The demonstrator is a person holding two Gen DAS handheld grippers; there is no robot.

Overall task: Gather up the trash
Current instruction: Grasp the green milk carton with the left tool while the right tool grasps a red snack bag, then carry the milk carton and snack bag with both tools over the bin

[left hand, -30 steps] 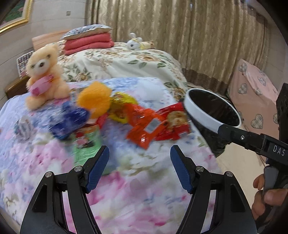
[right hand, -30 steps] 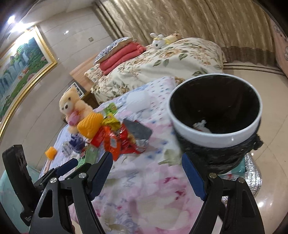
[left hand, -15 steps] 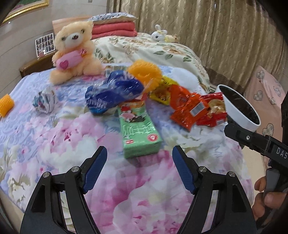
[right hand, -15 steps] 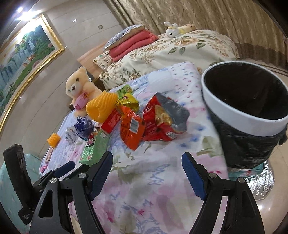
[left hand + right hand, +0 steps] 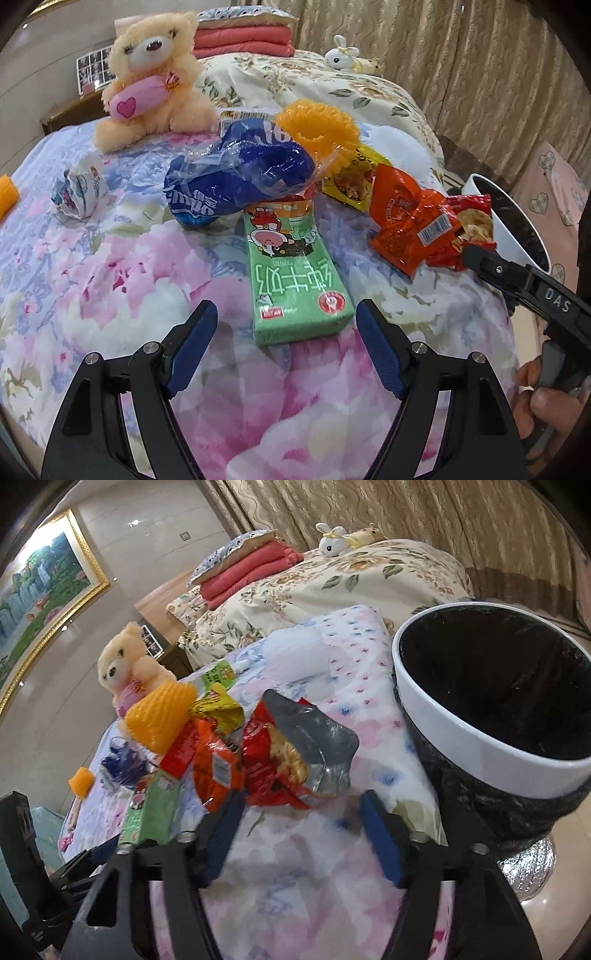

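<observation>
Left gripper [image 5: 286,325] fingers spread wide, opening a little, just short of green milk carton [image 5: 295,277] on the bed [image 5: 110,277]; nothing gripped. Right gripper [image 5: 301,819] fingers apart but closing, empty, near red snack bag [image 5: 291,760]. Behind: blue wrapper [image 5: 236,177], orange wrapper [image 5: 410,225], yellow sponge [image 5: 317,125], teddy bear [image 5: 151,74]. Lined trash bin [image 5: 491,716] beside bed edge, right.
</observation>
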